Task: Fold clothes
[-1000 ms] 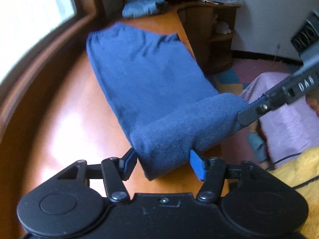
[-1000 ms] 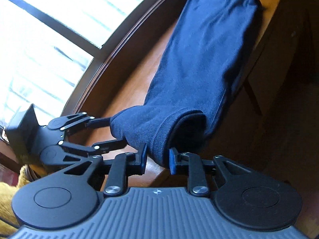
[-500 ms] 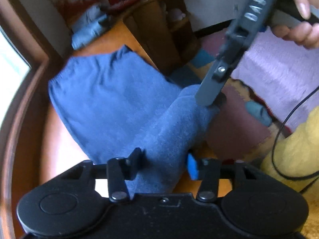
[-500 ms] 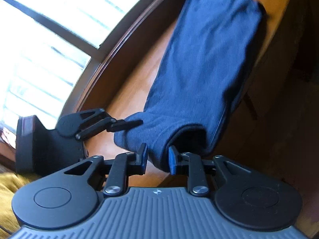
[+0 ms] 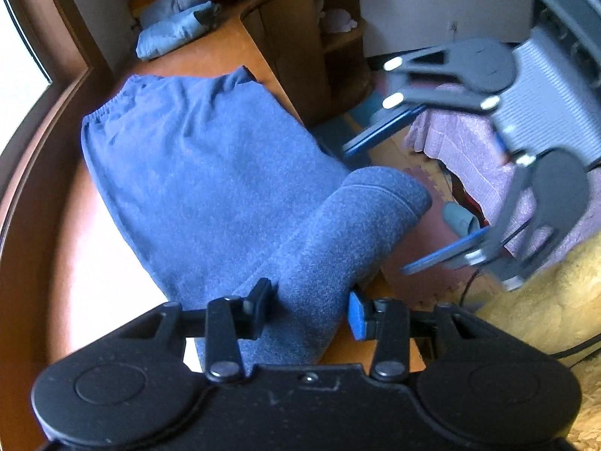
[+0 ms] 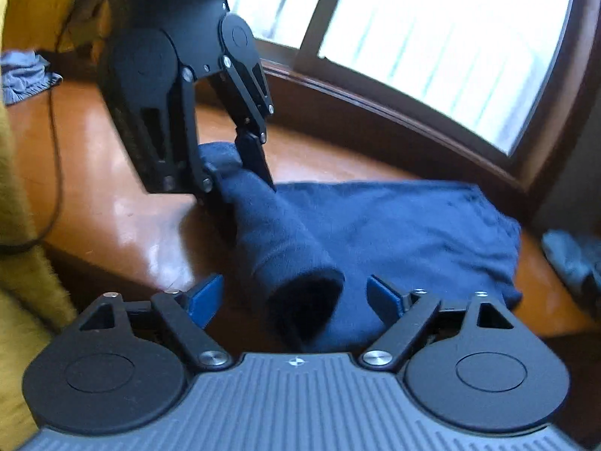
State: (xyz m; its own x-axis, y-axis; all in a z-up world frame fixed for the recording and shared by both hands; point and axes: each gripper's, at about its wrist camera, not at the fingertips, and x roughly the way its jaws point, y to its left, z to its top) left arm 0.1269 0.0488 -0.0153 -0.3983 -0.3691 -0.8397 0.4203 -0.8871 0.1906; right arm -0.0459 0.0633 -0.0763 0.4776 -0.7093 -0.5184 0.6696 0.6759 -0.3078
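So far we have the blue trousers lying mostly flat on the wooden table, waistband toward the far end by the window, with only the near leg end lifted into a loose roll. Our left gripper is closed on that rolled end, pads pressing into the cloth at the table's near edge. Our right gripper has just been opening; its jaws now stand wide and clear of the cloth, with the tube-like mouth of the roll between them but untouched. We judge the fold barely begun: the lifted end has yet to be carried over toward the waistband. Whether the trousers are already doubled lengthwise is hard to tell through the blur.
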